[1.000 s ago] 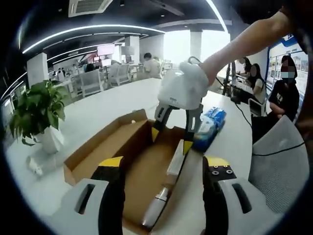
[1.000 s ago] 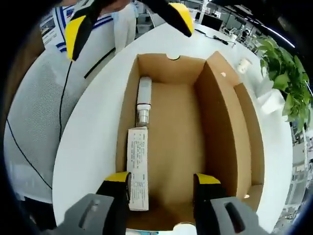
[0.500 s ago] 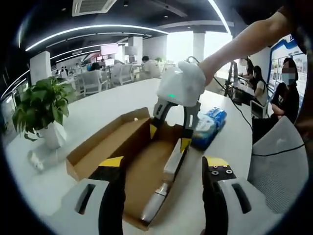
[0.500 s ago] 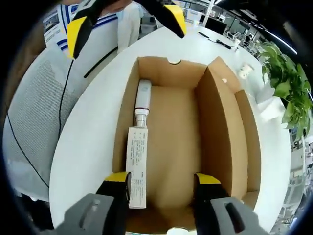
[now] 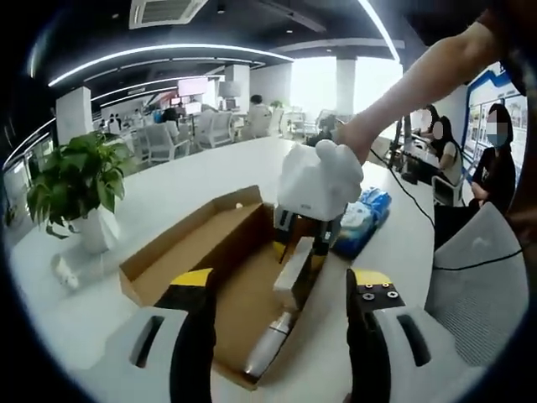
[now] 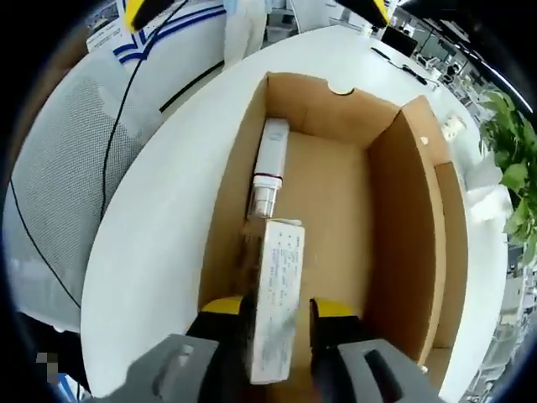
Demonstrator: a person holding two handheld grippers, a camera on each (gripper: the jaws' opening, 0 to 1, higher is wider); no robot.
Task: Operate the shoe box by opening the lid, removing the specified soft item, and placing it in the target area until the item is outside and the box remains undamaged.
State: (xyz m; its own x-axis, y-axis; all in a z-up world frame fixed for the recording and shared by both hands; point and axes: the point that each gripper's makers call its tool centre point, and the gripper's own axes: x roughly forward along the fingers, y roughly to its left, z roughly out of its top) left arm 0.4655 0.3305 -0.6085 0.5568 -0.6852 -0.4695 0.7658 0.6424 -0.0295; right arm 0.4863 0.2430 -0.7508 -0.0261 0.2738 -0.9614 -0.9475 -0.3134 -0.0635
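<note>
1. The shoe box [image 6: 403,243] lies open on a round white table [image 6: 159,235], its lid [image 5: 180,243] folded out flat beside it.
2. The right gripper [image 6: 277,315] reaches down into the box, jaws pinched on a long white carton [image 6: 275,294] printed with small text; the carton's far end is tilted up off the box floor.
3. A white tube [image 6: 270,164] with a red band lies along the same box wall, just beyond the carton.
4. In the left gripper view, the left gripper [image 5: 277,294] hovers near the box's end, jaws spread wide and holding nothing.
5. A blue-and-white soft pack [image 5: 359,220] rests on the table just outside the box, behind the right gripper.
6. A potted plant [image 5: 80,180] stands well apart on the table; a mesh-backed chair [image 6: 59,185] is at the table's edge.
</note>
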